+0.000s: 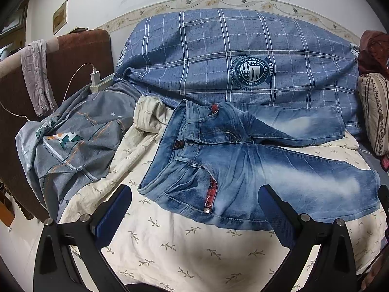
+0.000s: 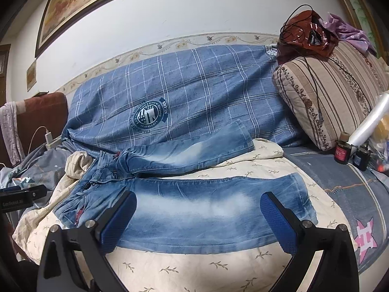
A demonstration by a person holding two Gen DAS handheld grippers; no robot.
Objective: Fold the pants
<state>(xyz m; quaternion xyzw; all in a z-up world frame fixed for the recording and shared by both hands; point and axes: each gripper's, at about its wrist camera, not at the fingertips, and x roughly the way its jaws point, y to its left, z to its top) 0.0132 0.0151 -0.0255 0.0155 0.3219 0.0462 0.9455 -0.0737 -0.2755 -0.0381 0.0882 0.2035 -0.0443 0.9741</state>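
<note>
Jeans (image 1: 243,160) spread flat on bed sheet (image 1: 170,243), legs apart, ready for folding. Left gripper (image 1: 194,214) and right gripper (image 2: 198,221) both wide, empty, hovering near the closer leg.

- Faded blue denim pants (image 1: 243,160) spread flat on a cream sheet with a leaf-sprig print (image 1: 175,243), waistband to the left, legs splayed to the right.
- Left gripper (image 1: 195,209) with blue-padded black fingers (image 1: 114,211) wide apart, low over the near edge of the pants, holding nothing.
- Blue checked quilt with a round crest (image 1: 218,56) behind.
- Grey patterned cloth (image 1: 73,146) bunched at left.
- White charger plug (image 1: 95,77) beside a brown headboard (image 1: 80,53).
</note>
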